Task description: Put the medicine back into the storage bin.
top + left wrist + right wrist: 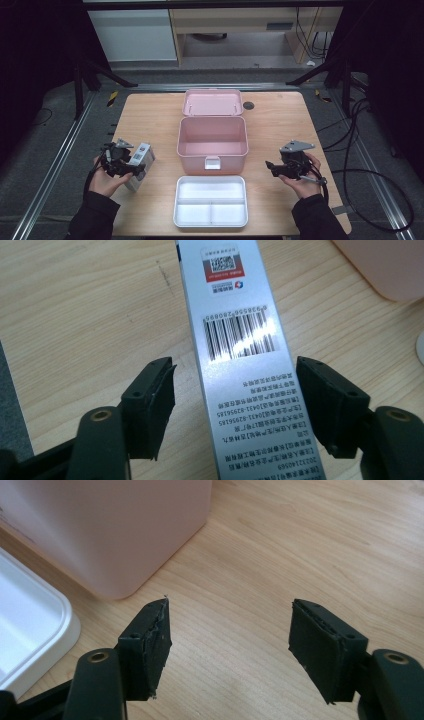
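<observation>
A silver carton (pixel 142 154) with a barcode and a red label lies on the wooden table (pixel 280 125) at the left. My left gripper (pixel 134 169) is down over it. In the left gripper view the carton (pixel 235 335) runs lengthwise between the jaws of that gripper (pixel 235 385), with a gap on each side, so the jaws are open and neither pad touches it. My right gripper (pixel 271 167) hovers low at the right, pointing towards the pink box. The right gripper (pixel 230 630) is open, with bare wood between its pads.
An open pink storage box (pixel 190 159) stands mid-table, its lid (pixel 212 102) lying back behind it. In front of it sits a white divided tray (pixel 176 200). In the right gripper view the box corner (pixel 110 525) and tray edge (pixel 30 625) lie to the left of the jaws.
</observation>
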Available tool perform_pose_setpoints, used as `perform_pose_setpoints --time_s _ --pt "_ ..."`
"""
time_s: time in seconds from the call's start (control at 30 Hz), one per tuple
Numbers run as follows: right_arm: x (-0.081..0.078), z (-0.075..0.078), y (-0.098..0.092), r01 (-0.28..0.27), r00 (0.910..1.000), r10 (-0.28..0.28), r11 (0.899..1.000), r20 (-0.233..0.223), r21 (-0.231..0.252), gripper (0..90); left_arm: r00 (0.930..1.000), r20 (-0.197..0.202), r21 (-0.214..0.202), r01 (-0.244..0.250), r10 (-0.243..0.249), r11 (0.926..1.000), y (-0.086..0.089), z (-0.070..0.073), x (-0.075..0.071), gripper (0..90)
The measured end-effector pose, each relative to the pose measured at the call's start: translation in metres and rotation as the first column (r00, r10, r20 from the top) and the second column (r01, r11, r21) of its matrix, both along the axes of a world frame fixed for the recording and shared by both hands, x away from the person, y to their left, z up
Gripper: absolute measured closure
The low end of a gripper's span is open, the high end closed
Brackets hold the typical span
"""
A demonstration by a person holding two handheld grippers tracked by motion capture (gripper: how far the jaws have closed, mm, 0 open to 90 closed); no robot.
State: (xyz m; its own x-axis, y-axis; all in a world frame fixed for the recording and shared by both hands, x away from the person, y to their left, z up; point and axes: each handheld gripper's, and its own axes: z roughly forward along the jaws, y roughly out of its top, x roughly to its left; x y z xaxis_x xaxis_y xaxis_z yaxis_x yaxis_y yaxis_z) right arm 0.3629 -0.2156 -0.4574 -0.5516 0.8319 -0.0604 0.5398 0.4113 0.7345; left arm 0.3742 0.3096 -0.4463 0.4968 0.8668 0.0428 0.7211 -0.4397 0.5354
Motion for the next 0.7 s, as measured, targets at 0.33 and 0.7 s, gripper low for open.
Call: perform_pose_setpoints --time_s 0.33,0.7 --pt "0.001 -0.001 0.001 -0.007 0.9999 0.007 1.000 -0.010 -0.005 32.9 0.9988 -0.047 0.003 -0.013 0.013 0.9999 -0.002 -0.001 0.009 39.4" --pt "0.002 -0.003 0.004 -0.015 0.9997 0.015 1.000 -0.022 -0.010 32.4 0.9933 -0.113 0.008 -0.023 0.024 0.9997 -0.006 -0.005 0.026 45.6"
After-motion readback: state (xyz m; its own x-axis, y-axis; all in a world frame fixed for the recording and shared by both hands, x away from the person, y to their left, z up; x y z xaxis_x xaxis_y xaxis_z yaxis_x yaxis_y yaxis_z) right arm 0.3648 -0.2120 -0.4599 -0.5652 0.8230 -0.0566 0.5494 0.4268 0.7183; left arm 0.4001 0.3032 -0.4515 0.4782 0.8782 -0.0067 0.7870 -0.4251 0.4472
